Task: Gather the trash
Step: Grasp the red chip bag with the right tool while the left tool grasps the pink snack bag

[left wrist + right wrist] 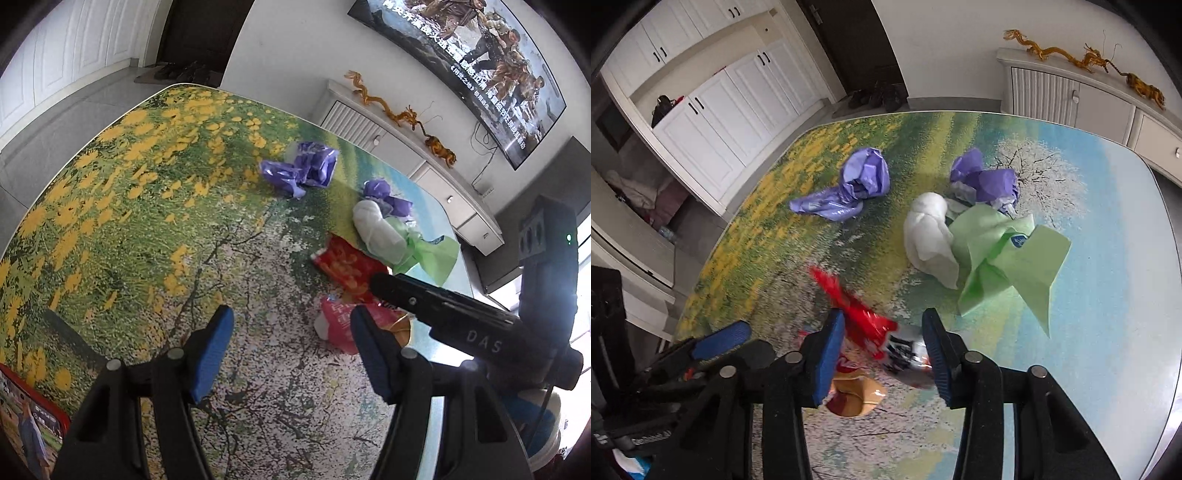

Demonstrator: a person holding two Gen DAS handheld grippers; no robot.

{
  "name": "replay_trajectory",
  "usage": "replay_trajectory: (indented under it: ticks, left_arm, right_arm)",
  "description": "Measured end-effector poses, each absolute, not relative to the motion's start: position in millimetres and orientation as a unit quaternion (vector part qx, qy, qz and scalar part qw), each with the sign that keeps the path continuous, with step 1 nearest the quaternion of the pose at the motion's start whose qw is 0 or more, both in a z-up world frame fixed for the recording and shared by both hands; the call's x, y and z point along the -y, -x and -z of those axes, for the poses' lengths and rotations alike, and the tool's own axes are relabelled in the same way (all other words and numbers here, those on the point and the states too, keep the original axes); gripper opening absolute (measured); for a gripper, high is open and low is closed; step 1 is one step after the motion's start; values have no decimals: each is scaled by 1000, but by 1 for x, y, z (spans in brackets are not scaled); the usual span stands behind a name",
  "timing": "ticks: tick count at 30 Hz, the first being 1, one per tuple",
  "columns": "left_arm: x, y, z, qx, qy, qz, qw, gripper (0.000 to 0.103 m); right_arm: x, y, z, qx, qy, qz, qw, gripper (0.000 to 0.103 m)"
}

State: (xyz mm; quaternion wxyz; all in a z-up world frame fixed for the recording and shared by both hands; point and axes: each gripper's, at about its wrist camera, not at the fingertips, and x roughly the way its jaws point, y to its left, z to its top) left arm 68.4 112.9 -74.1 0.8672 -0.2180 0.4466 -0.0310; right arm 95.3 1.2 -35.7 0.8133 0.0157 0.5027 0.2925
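The right claw, lettered "DAS", straddles a red wrapper unpinched; the left claw is spread.

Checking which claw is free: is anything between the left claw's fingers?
No, the left claw stands open over bare tablecloth.

This is a home, a living room that opens onto an entry hall. A wall-mounted television plays a film with subtitles above a low white sideboard, where golden dragon figurines sit in a row. A table stands in the middle under a printed cover of yellow flowers and a blossoming tree. Across the room, white panelled cabinets with dark handles line the wall, a dark handbag tucked in a niche among them. Several pairs of shoes wait on a mat by a dark door.
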Motion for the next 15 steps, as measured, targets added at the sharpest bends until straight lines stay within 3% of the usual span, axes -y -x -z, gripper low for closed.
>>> replay_trajectory:
  ticks: [5, 15]
  left_arm:
    - [-102, -74, 74, -448, 212, 44, 867, 64]
    - [-79, -85, 76, -454, 183, 63, 870, 64]
  right_arm:
    - [19, -93, 35, -496, -27, -290, 818, 20]
    - [28, -96, 33, -500, -11, -310, 808, 20]
